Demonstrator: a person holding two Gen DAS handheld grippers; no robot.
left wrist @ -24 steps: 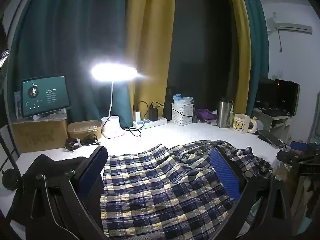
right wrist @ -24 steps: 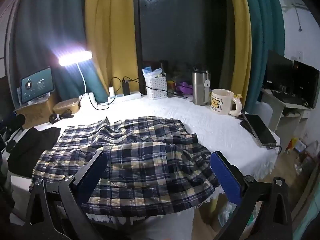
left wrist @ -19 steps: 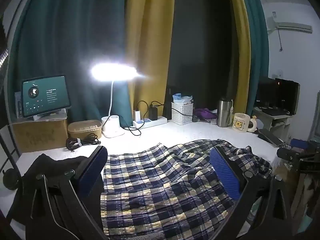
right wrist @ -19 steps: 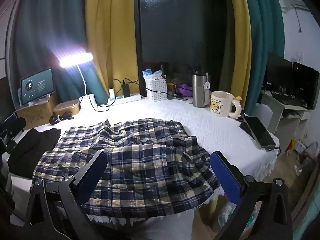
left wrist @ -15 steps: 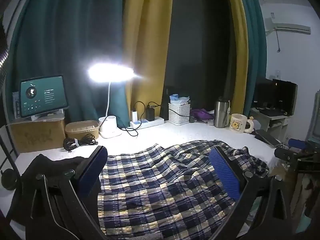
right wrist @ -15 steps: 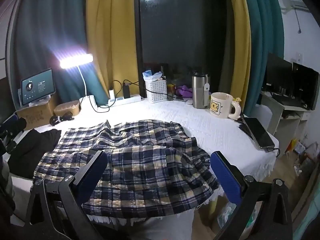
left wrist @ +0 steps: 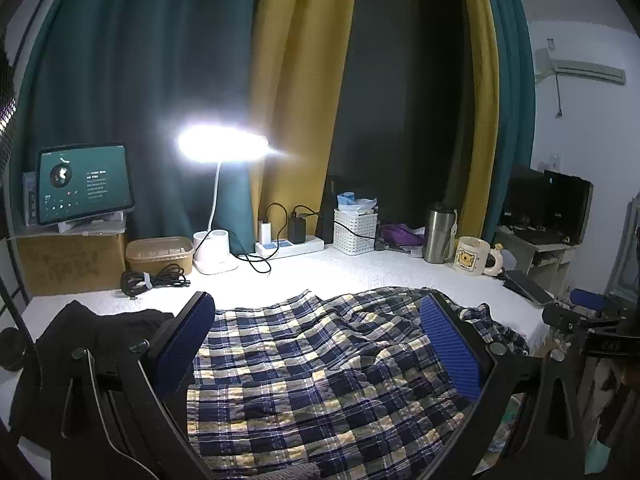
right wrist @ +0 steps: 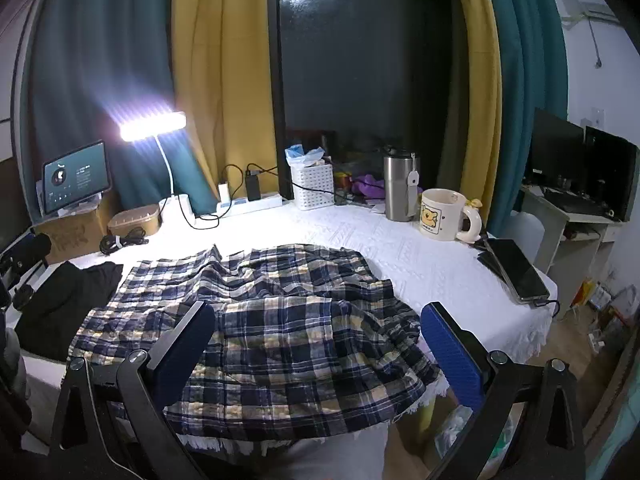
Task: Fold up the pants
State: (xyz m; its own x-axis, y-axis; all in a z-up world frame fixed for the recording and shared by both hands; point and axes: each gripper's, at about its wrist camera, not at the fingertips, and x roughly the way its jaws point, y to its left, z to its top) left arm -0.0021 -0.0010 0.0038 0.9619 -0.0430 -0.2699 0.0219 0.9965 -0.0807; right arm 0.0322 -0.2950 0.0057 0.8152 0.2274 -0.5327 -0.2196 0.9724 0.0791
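Blue, white and yellow plaid pants [left wrist: 320, 368] [right wrist: 280, 320] lie rumpled and spread on the white-covered table [right wrist: 400, 256], their near edge hanging over the front. My left gripper [left wrist: 316, 344] hovers above the pants' left part, jaws wide apart, nothing between the blue pads. My right gripper [right wrist: 316, 344] stands open over the pants' near right part, also holding nothing. In the left wrist view the right gripper's black frame [left wrist: 588, 332] shows at the far right.
A black garment [left wrist: 92, 332] [right wrist: 64, 292] lies left of the pants. Along the back stand a lit desk lamp [left wrist: 220, 148], tablet [left wrist: 84, 182] on a cardboard box, power strip [left wrist: 288, 246], white basket [right wrist: 312, 184], steel tumbler [right wrist: 400, 188], bear mug [right wrist: 444, 214]. A phone [right wrist: 516, 268] lies at the right edge.
Both views have shifted only slightly; the left gripper has drifted a little, so the table's things sit slightly lower and leftward in its view. The pants have not moved and both grippers stay open.
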